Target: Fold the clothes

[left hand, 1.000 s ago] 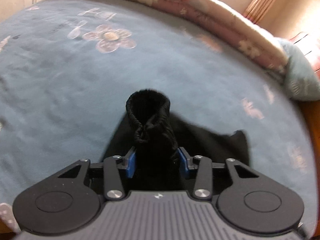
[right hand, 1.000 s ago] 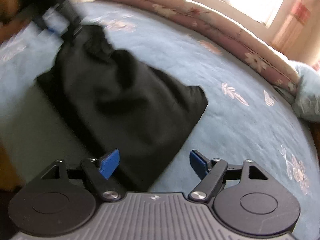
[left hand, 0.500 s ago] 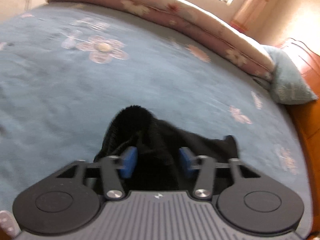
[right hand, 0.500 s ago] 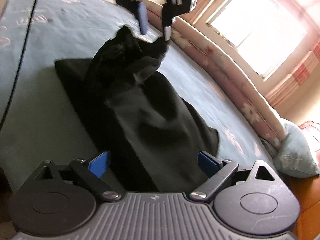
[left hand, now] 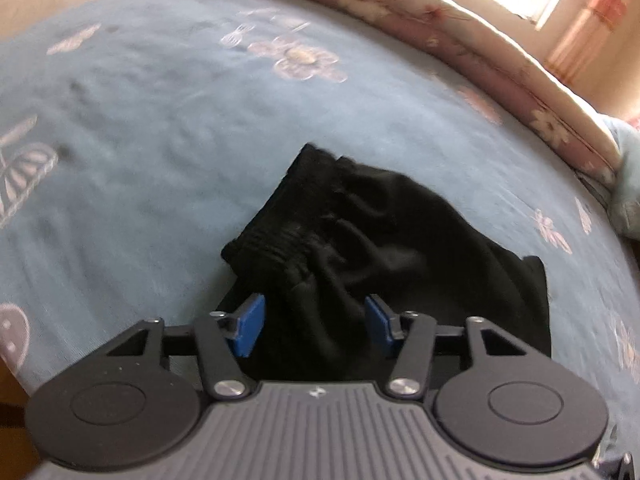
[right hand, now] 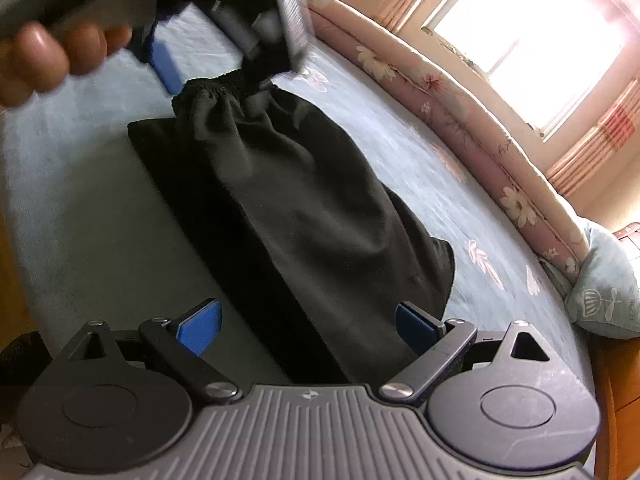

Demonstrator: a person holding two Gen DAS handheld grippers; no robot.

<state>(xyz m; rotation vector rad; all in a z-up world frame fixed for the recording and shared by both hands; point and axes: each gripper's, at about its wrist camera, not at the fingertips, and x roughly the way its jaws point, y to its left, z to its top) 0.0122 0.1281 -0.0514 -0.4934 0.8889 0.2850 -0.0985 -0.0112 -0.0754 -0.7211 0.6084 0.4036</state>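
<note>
1. Looking down the left gripper (left hand: 311, 328), its blue fingers stand partway open with black cloth bunched between them. The pads don't look pressed against it, so I'd call that loose, nothing clamped.
2. That cloth is the black garment (right hand: 288, 216), shorts or something like them. Its elastic waistband (left hand: 276, 236) sits just ahead of the left fingertips, and the body spreads away to their right over the blue bedspread (left hand: 140, 152).
3. From the right gripper (right hand: 308, 330), the fingers are spread wide and hold nothing. The garment's near end lies between and just beyond them, and the gathered waistband is at the far end under the other gripper, which a hand (right hand: 44, 52) is holding.
4. Step-wise, my read is a fold being laid down. The cloth looks doubled, with a flat lower layer poking out to the left of the right fingers, but the top layer is puffy and wrinkled.
5. Next move probably calls for getting the left fingers clear without dragging the waistband, then squaring the edges. Whether another fold is due, I can't tell.
</note>
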